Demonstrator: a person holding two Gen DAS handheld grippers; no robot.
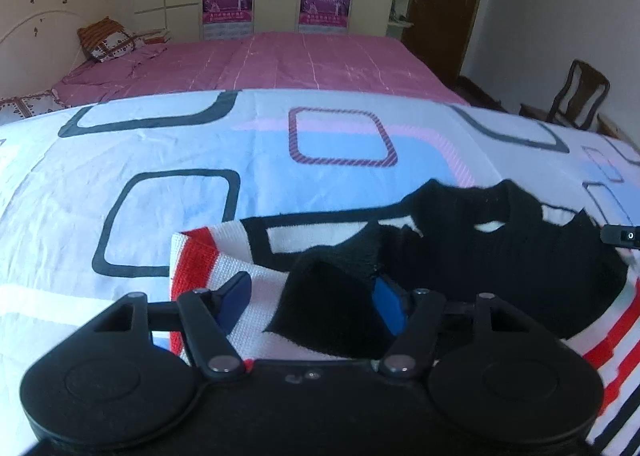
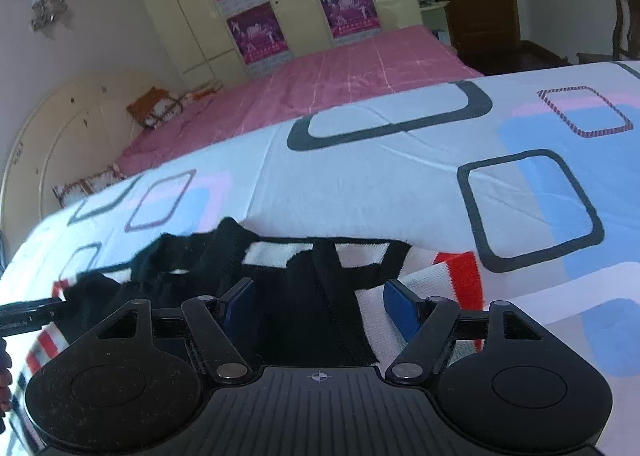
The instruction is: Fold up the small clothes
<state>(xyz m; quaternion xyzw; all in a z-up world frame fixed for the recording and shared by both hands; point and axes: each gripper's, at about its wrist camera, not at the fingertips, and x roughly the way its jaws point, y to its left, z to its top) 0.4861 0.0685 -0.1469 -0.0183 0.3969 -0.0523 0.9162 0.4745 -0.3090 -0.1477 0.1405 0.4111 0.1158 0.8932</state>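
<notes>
Left wrist view: left tool (image 1: 310,306) half open astride black sleeve of striped sweater (image 1: 460,256), pads not pressing; garment spread rightward on bed (image 1: 200,143).

Right wrist view: right tool (image 2: 320,308) half open, black fabric between, unclamped; sweater extending leftward.

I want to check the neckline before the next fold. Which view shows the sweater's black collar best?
The left wrist view: the collar shows whole, its opening visible. The right wrist view catches it only sideways and bunched at the left.
</notes>
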